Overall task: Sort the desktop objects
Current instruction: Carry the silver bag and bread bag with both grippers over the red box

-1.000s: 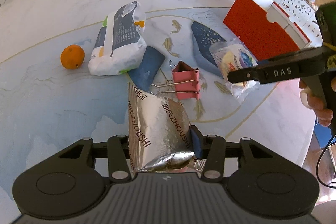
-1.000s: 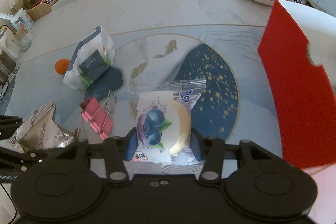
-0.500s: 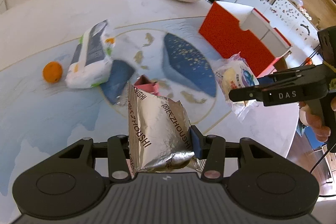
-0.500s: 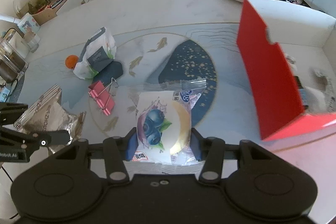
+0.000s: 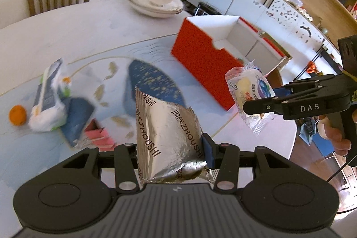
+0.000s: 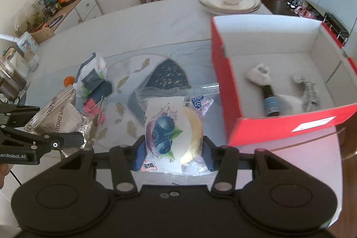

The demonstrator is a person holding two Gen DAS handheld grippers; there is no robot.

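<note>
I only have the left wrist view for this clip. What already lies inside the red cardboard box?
Observer: A small dark bottle lies on the red cardboard box floor.
Operator: Anything else in there?
Observer: A white crumpled item sits beside the bottle's top.
Operator: Is the right tongs' clear blueberry pastry packet over the box?
Observer: No, the clear blueberry pastry packet in the right tongs hangs over the table, left of the box.

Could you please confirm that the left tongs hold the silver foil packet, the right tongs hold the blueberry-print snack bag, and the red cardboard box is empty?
Not quite: the red cardboard box is not empty. The right wrist view shows a small dark bottle and other blurred items inside. The rest holds: the left tongs grip the silver foil packet, and the right tongs grip the blueberry-print snack bag.
</note>
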